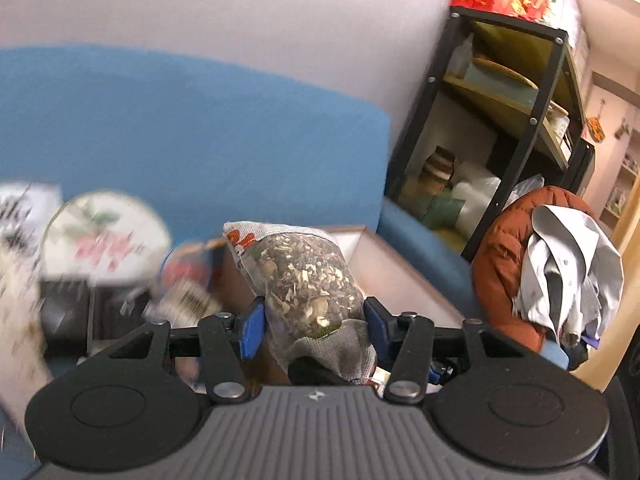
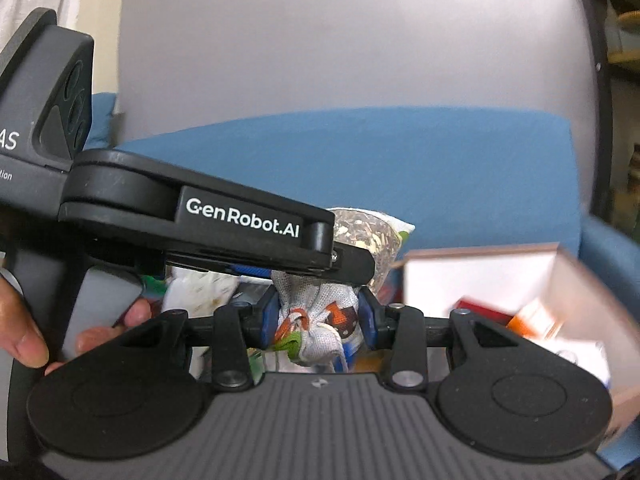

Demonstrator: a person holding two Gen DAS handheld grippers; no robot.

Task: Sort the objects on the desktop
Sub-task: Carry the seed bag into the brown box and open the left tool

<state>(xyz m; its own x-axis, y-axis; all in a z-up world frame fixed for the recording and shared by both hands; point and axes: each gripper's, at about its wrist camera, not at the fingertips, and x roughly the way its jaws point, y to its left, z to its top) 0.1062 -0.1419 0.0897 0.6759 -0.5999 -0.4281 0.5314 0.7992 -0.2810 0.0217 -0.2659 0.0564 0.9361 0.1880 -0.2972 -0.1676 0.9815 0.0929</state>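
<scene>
Before a blue sofa [image 1: 192,128], both left tongs [image 1: 314,326] and right tongs [image 2: 316,320] pinch one mesh bag [image 1: 304,276].

Left claw [image 1: 314,320] clamped; right claw [image 2: 316,318] clamped, both raised

The left part of the left wrist view was smeared: a round white fan [image 1: 105,236] with a pink print, a black-and-white sheet [image 1: 24,208] cut by the edge, and a small blue-red thing [image 1: 188,268] could not be read. The bag [image 1: 304,280] hid its lower end behind the left gripper [image 1: 314,326]. In the right wrist view, the box [image 2: 480,276] and its packets [image 2: 536,320] were blurred, and the left gripper covered most of the bag.
</scene>
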